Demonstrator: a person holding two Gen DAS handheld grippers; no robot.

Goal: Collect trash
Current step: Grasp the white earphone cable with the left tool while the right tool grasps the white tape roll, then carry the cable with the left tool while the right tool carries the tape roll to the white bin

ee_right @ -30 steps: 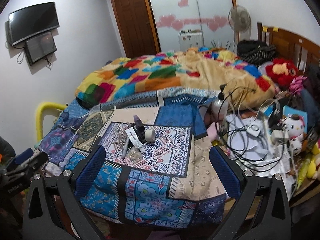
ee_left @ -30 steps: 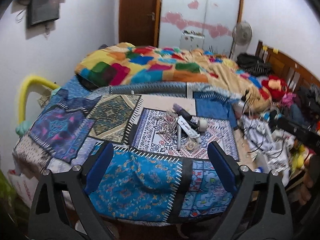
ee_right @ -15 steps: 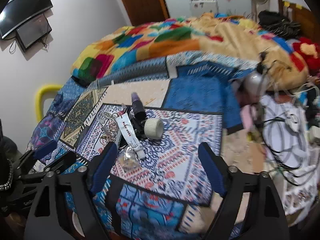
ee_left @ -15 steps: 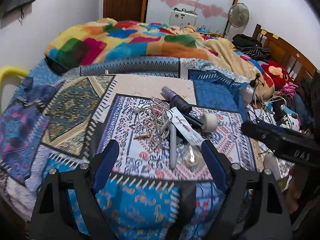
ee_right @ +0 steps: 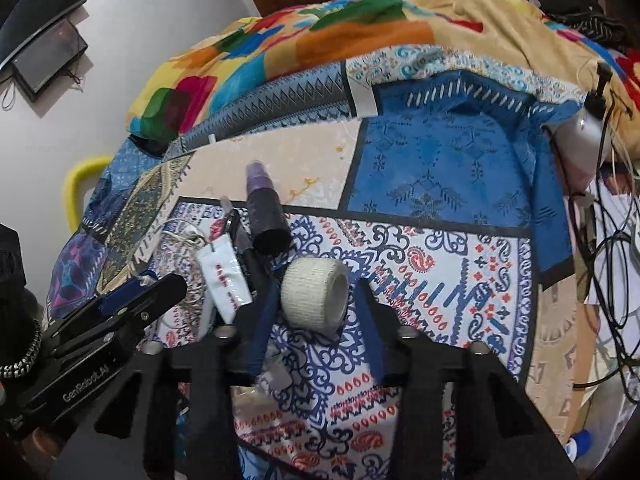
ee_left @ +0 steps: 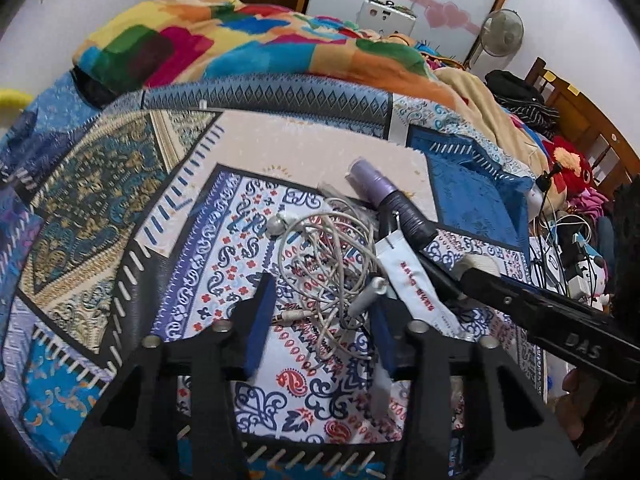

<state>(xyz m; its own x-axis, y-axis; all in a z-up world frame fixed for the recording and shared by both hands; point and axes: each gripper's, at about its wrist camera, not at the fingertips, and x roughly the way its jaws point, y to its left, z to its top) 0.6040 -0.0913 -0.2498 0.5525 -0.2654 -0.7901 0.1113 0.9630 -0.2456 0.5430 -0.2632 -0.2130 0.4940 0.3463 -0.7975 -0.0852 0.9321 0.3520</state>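
A small heap of trash lies on the patterned bedspread point(ee_left: 120, 208): a tangle of white cable point(ee_left: 324, 264), a white sachet with red print point(ee_left: 416, 284), a purple tube point(ee_left: 384, 196) and a roll of white gauze tape point(ee_right: 314, 294). My left gripper point(ee_left: 320, 320) is partly closed with its blue pads on either side of the cable tangle. My right gripper point(ee_right: 316, 320) is partly closed with its pads flanking the tape roll. The purple tube point(ee_right: 266, 212) and the sachet point(ee_right: 224, 276) lie just left of the roll.
A colourful blanket point(ee_left: 248, 40) is heaped at the back of the bed. Wires, chargers and soft toys point(ee_left: 568, 236) crowd the right side. A yellow rail point(ee_right: 80, 184) stands at the left edge. The right gripper's body point(ee_left: 560, 320) crosses the left view.
Both grippers have moved down and forward onto the heap and their jaws have narrowed, the left around the cable tangle, the right around the tape roll.
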